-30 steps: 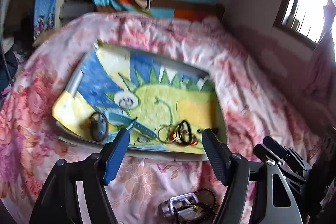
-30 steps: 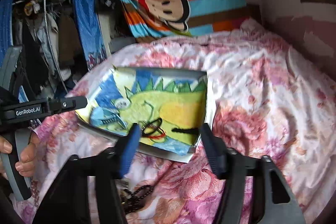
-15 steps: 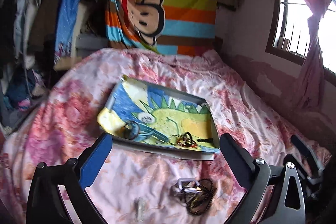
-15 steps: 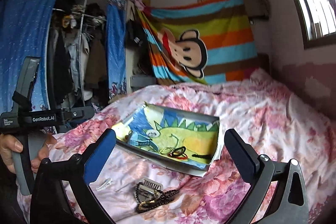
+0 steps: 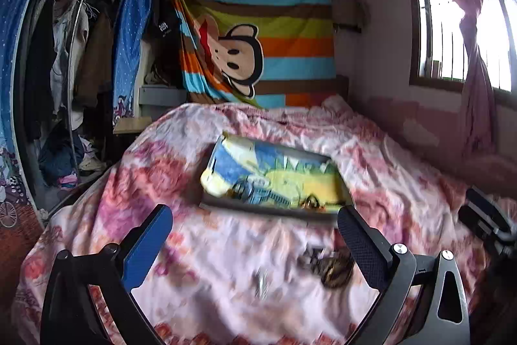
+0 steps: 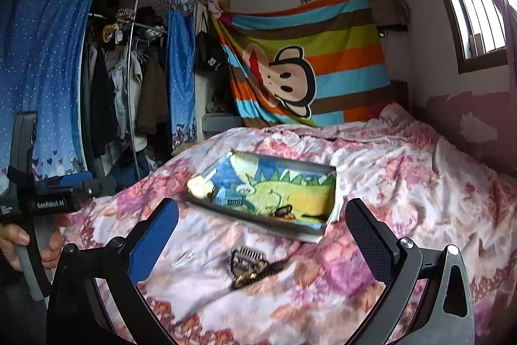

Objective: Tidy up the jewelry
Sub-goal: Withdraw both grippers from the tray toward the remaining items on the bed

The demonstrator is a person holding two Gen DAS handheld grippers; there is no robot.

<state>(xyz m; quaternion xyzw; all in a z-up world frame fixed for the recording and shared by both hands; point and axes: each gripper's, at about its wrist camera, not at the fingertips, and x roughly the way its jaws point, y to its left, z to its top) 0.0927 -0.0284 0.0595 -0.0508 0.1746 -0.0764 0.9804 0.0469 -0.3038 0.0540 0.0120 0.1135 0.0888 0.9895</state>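
Observation:
A shallow grey tray (image 5: 278, 210) (image 6: 300, 165) lined with a cartoon dinosaur cloth lies on the flowered bedspread. On the cloth are a blue watch (image 6: 227, 199) and dark hair ties with red loops (image 6: 286, 211). Nearer, on the bedspread, lie a comb clip tangled with dark beads (image 6: 247, 264) (image 5: 329, 267) and a small silver clip (image 6: 182, 258) (image 5: 260, 280). My left gripper (image 5: 255, 225) and right gripper (image 6: 263, 217) stand wide open and hold nothing, both well back from the tray. The left wrist view is blurred.
A striped monkey blanket (image 6: 307, 67) hangs at the bed's head. A clothes rack with blue curtains (image 6: 48, 80) stands on the left, a window (image 5: 452, 21) on the right. A hand (image 6: 19, 240) holds the left gripper's handle at the right view's left edge.
Both grippers have pulled back from the tray and tilted upward, and their jaws have spread from partly open to wide open. The tray now looks smaller and farther away.

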